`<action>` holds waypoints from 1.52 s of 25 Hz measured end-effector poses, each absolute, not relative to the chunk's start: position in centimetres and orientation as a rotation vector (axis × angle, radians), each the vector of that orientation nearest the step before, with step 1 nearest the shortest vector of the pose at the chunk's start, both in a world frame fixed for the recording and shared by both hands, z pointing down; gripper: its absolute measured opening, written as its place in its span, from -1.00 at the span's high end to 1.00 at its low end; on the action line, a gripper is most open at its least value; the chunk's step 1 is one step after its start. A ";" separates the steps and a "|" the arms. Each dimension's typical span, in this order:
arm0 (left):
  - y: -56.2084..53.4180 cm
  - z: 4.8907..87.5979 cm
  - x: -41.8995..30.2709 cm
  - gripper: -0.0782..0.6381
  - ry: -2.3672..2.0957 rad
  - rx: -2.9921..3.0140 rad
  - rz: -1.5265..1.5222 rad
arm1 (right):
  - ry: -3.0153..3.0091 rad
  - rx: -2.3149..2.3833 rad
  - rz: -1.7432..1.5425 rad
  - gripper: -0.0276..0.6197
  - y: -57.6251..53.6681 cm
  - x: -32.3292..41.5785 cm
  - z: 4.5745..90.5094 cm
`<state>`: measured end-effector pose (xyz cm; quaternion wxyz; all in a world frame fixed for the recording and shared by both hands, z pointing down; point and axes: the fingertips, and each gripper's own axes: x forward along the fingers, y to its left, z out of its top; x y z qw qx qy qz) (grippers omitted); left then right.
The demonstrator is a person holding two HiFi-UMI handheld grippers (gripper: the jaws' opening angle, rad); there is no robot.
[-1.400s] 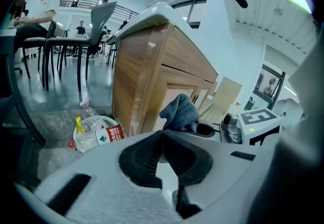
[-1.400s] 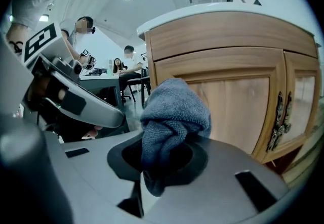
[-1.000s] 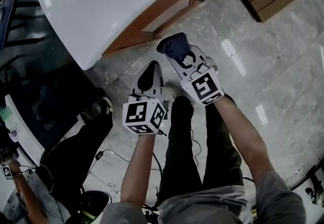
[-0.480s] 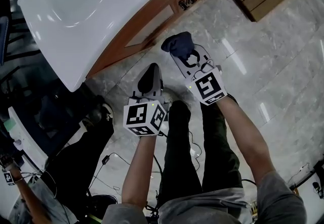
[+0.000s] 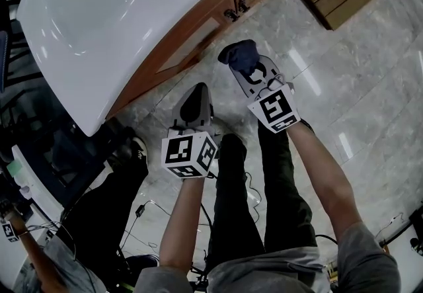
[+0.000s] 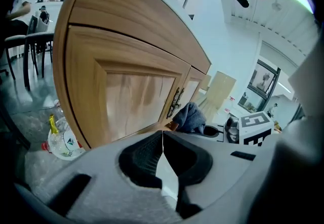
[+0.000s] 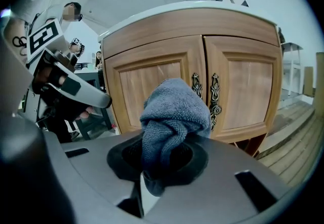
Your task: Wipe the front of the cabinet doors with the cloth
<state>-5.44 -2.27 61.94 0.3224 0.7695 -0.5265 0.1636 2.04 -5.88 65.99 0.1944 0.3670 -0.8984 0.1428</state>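
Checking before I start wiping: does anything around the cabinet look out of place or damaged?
Only one thing: what looks like a clear plastic bottle lies on the floor beside the cabinet, like litter. The cabinet doors look shut, level and undamaged.

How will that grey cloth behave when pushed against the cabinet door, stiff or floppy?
Probably floppy: the cloth bunches in soft folds where the jaws pinch it. Likely light, since the wad stands above the jaws without drooping. Its fuzzy nap should drag rather than slip on the cabinet door.
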 end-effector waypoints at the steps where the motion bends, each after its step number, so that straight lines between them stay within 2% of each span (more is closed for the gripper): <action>1: -2.5 62.0 -5.4 0.75 -1.383 2.017 0.430 | -2.511 1.026 0.404 0.74 -6.2 2.3 66.4; 26: -6.1 64.5 -3.7 0.75 -1.394 1.971 0.444 | -2.358 0.863 0.389 0.74 -12.6 3.4 74.4; 38: -6.0 64.9 -4.9 0.75 -1.407 1.948 0.450 | -2.350 0.935 0.448 0.74 -14.2 2.6 75.3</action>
